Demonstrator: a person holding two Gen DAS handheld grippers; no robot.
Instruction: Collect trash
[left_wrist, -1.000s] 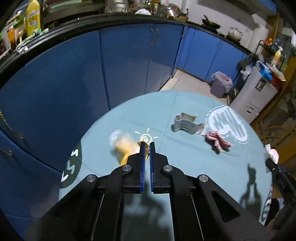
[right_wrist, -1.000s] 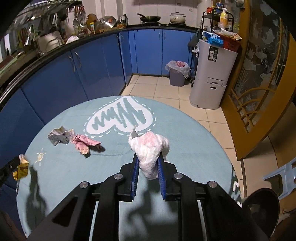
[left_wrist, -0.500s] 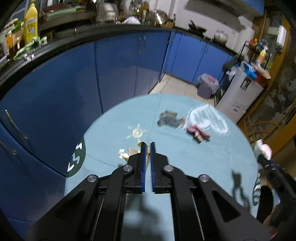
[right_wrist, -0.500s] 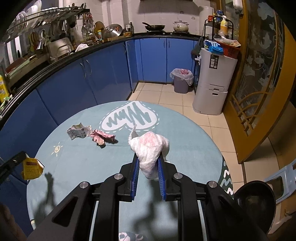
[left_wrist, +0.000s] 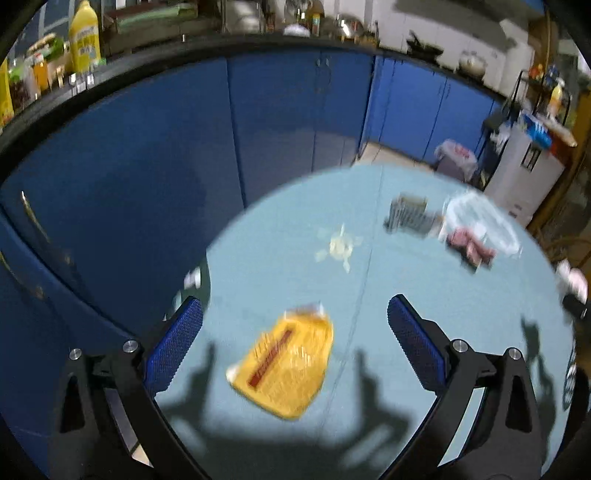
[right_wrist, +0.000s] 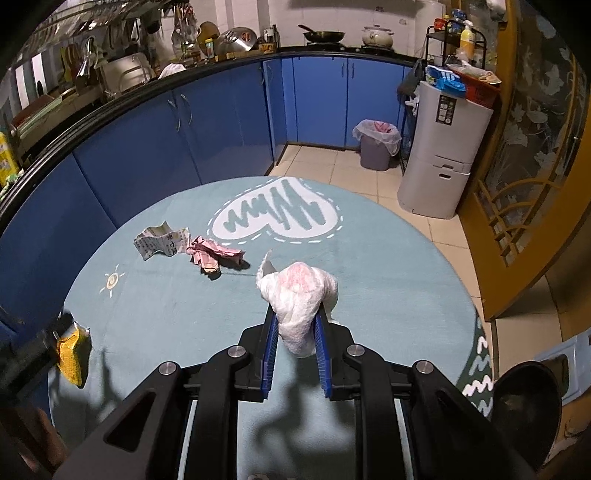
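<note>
A yellow snack wrapper (left_wrist: 284, 363) shows blurred over the round teal rug (left_wrist: 424, 295), loose between the wide blue pads of my left gripper (left_wrist: 295, 306), whose jaws are opening; neither pad touches it. The right wrist view has the same wrapper (right_wrist: 72, 354) at the rug's left edge. My right gripper (right_wrist: 295, 317) is shut on a crumpled white tissue wad (right_wrist: 299, 295) with pink stains. A crumpled printed paper (right_wrist: 160, 242) and a pink crumpled wrapper (right_wrist: 212, 254) lie side by side on the rug's far left part.
Blue cabinets (right_wrist: 229, 122) curve around the rug's far side. A lined grey waste bin (right_wrist: 376, 142) stands on the tiled floor beside a white cabinet (right_wrist: 443, 155). A wooden screen (right_wrist: 517, 184) closes the right side. A dark round object (right_wrist: 524, 398) sits at the lower right.
My left gripper's jaws went from shut on the yellow wrapper to spread wide, and the wrapper has come free below them. My right gripper still holds the tissue wad.
</note>
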